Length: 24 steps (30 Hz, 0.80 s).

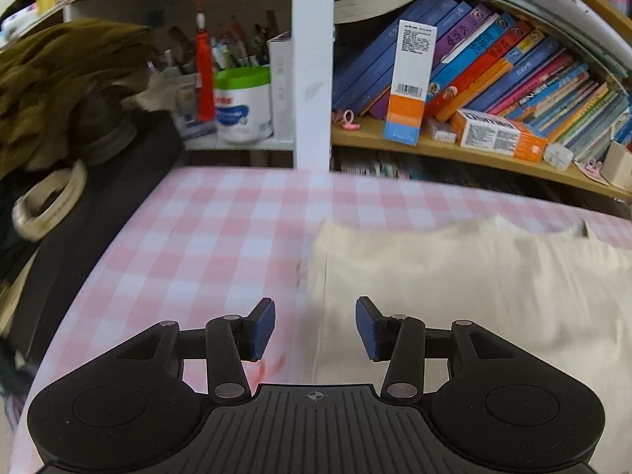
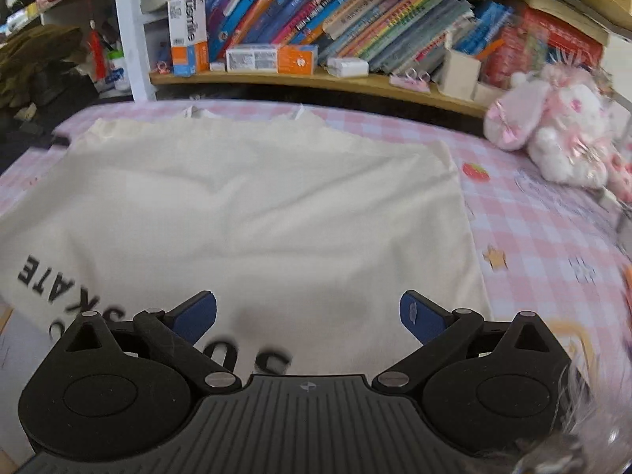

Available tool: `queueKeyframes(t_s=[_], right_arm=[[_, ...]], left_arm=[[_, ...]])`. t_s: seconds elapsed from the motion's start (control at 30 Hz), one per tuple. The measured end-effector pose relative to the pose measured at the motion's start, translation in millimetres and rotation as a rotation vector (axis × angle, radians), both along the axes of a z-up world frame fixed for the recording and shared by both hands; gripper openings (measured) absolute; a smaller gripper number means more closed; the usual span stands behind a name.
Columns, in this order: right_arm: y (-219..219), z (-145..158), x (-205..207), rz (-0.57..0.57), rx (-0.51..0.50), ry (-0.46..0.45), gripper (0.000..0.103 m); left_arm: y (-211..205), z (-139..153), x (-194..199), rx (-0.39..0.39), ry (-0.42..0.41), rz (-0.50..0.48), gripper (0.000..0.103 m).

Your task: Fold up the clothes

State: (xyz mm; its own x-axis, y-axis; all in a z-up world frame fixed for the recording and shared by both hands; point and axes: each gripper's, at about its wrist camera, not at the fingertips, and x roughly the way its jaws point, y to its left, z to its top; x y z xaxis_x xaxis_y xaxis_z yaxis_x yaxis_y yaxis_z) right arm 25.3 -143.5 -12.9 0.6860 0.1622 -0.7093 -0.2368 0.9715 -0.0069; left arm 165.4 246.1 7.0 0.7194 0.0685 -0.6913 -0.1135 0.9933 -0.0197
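One cream shirt (image 2: pixel 245 205) spread flat, black lettering, left gripper (image 1: pixel 315 328) and right gripper (image 2: pixel 308 316) released

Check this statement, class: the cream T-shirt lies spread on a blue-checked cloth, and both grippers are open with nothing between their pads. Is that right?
One detail is wrong. The cloth is pink-checked, not blue, as the right wrist view shows. The cream T-shirt does lie spread on it, and the left gripper and right gripper are open and empty.

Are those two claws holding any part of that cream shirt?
No. Both the left gripper and right gripper hover open above the cream T-shirt.
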Motion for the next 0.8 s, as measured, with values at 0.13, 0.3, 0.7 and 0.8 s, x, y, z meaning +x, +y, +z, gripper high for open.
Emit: queueKeyframes(t_s=[0.13, 0.3, 0.7, 0.8], right_arm=[[8, -13, -10, -0.025, -0.040, 0.055, 0.101], [6, -21, -11, -0.094, -0.005, 0.108, 0.102], [9, -22, -12, -0.148, -0.002, 0.121, 0.103], [9, -21, -11, -0.156, -0.003, 0.127, 0.103]], left_arm=[[5, -8, 34, -0.011, 0.013, -0.008, 0.045], [10, -20, 56, -0.039, 0.043, -0.051, 0.041], [41, -33, 58, -0.290, 0.025, 0.011, 0.008], [43, -30, 56, -0.263, 0.031, -0.004, 0.023]])
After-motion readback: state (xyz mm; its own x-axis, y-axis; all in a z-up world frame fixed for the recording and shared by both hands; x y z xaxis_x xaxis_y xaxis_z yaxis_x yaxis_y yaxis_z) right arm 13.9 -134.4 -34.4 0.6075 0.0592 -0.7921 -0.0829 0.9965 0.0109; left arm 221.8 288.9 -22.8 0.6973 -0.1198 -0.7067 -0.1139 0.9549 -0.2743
